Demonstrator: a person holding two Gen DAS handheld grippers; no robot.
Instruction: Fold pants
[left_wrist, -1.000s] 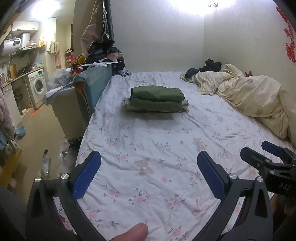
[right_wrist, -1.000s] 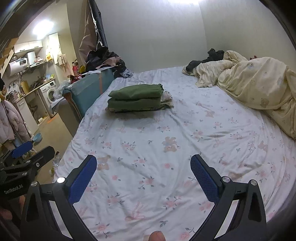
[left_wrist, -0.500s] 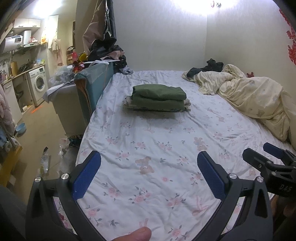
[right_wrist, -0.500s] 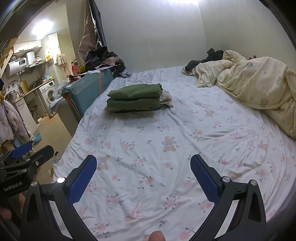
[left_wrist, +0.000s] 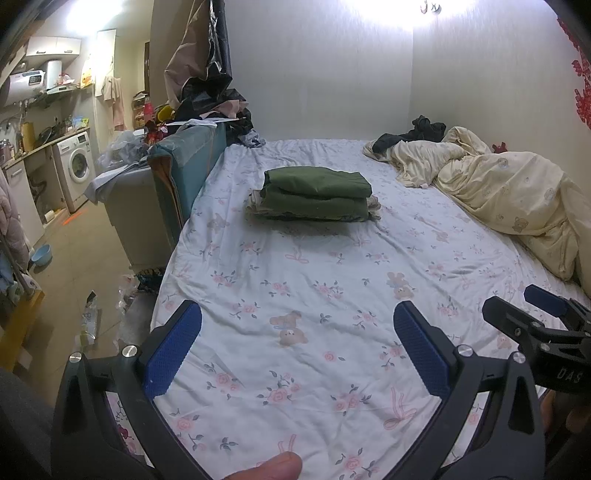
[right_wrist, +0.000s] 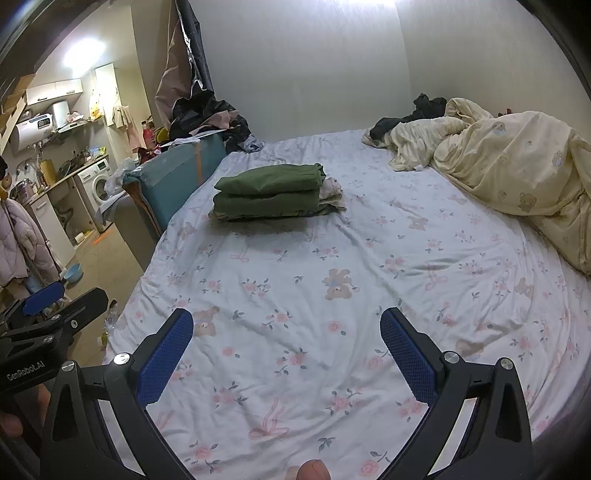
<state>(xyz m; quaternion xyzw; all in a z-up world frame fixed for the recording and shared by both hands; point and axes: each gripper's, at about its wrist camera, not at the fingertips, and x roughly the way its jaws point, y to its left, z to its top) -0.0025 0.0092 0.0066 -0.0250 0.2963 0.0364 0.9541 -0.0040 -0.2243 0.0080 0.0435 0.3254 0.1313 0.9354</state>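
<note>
1. Folded green pants stacked in two layers over a paler garment, resting on the floral bed sheet toward the far left part of the bed.
2. Left gripper hovering low over the near end of the sheet, blue pads spread wide, nothing between them.
3. Well apart from the pants: stack far ahead of the left gripper, roughly on its centre line, with bare sheet between.
4. Right gripper likewise spread wide and empty above the near sheet; pants far ahead and slightly left of its centre.
5. Seen in the left wrist view at the right edge, just beside the left gripper.
6. Cream duvet bunched along the right side of the bed, far from the pants.
7. Fingertip visible at the bottom edge of the left wrist view.
</note>
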